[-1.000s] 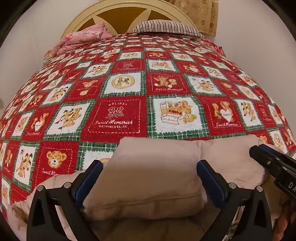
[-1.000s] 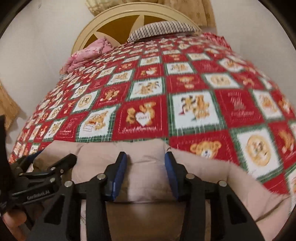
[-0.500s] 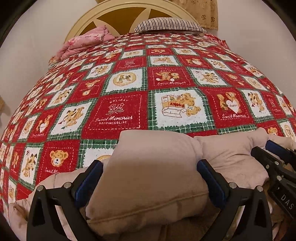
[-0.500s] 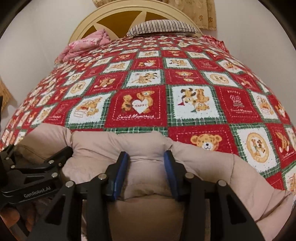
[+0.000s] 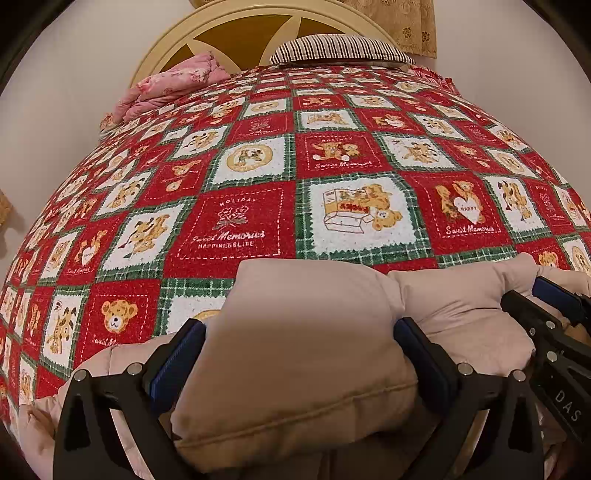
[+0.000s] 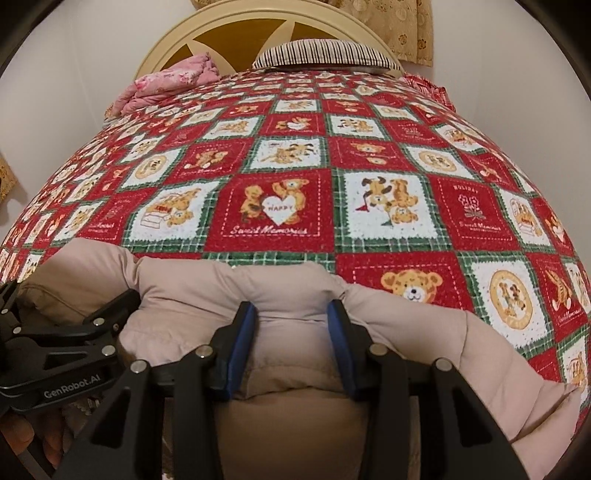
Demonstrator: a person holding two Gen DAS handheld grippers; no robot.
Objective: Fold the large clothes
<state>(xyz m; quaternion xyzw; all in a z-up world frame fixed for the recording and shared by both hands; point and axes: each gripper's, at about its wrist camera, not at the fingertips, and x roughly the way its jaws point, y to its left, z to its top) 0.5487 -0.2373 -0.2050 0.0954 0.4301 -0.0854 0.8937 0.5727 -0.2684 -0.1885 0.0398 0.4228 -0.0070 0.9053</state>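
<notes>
While both hands work at the foot of the bed, this is how things lie:

Garment: a puffy beige padded coat (image 5: 310, 354) bunched along the near edge of the bed, on top of the quilt; its bulk fills the bottom of both wrist views.

Left gripper (image 5: 299, 354): jaws spread wide around a thick folded wad of the coat, and the blue pads (image 5: 177, 358) press into the fabric on either side, so it holds the coat.

Right gripper (image 6: 291, 339): jaws set narrower, pinching a ridge of the same coat between its blue pads (image 6: 240, 347); the fabric bulges up between them.

Grippers together: close side by side; the right gripper shows at the right edge of the left wrist view, the left gripper at the left edge of the right wrist view.

Hand: fingertips (image 6: 22, 435) show low at the left of the right wrist view, under the left gripper.

Quilt (image 5: 258, 184): red, white and green squares with teddy bears, covering the whole bed.

Far end: a striped pillow (image 5: 340, 50) and a crumpled pink blanket (image 5: 173, 81) against a cream and tan headboard (image 5: 236, 33).

Wall: a patterned tan curtain (image 5: 406, 22) above the headboard, at the right.
</notes>
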